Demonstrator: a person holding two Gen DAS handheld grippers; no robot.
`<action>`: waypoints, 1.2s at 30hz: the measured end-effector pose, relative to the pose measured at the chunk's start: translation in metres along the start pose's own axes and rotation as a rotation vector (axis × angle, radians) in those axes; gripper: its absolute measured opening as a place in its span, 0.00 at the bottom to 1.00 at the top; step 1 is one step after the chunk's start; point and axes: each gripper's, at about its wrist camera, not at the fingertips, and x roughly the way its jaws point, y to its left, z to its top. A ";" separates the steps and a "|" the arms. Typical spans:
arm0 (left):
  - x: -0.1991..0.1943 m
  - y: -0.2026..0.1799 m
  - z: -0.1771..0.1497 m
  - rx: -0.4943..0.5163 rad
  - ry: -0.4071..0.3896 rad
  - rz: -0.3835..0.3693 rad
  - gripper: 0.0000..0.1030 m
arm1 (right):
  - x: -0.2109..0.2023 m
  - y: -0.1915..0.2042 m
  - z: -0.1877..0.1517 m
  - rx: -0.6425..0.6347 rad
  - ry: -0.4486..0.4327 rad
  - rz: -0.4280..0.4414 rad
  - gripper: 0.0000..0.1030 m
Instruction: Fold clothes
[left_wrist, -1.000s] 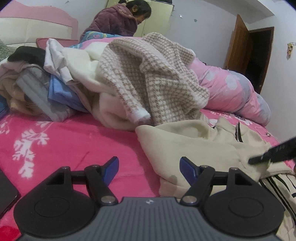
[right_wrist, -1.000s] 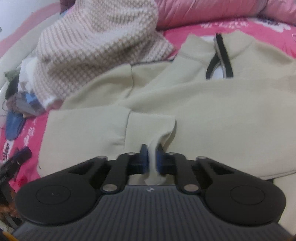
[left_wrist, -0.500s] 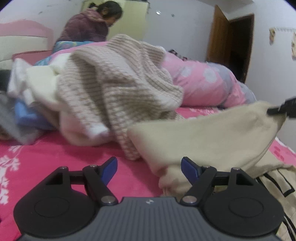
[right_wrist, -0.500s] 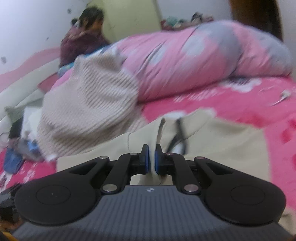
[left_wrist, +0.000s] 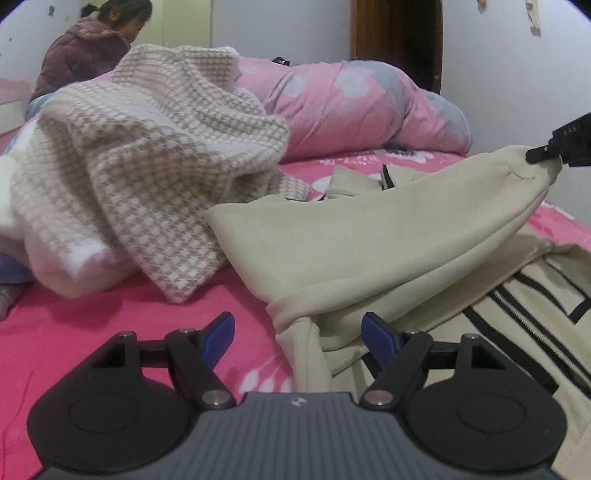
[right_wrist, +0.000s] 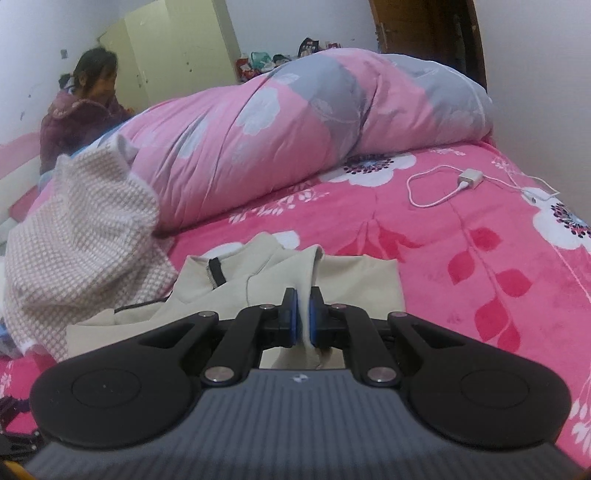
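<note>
A home bedroom. A bed (right_wrist: 424, 236) with a pink flowered sheet fills the room, a rolled quilt (right_wrist: 295, 122) lies along it, and clothes (left_wrist: 147, 155) are heaped on it. A wardrobe (right_wrist: 177, 55) and a wooden door (left_wrist: 395, 37) stand behind. A charger cable (right_wrist: 443, 184) lies on the sheet.

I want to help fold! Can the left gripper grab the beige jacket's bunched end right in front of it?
Probably yes. The left gripper is open and the beige jacket has its bunched end between the fingers, nothing blocking.
</note>
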 end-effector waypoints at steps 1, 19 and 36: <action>0.001 -0.002 -0.002 0.008 0.006 0.007 0.70 | 0.002 -0.002 -0.003 -0.002 0.008 -0.004 0.04; 0.005 -0.014 -0.003 0.033 0.040 0.055 0.12 | 0.014 -0.021 -0.015 -0.035 -0.007 -0.022 0.04; 0.003 -0.008 -0.021 0.013 -0.041 -0.029 0.46 | 0.013 0.079 0.003 -0.343 0.057 0.083 0.40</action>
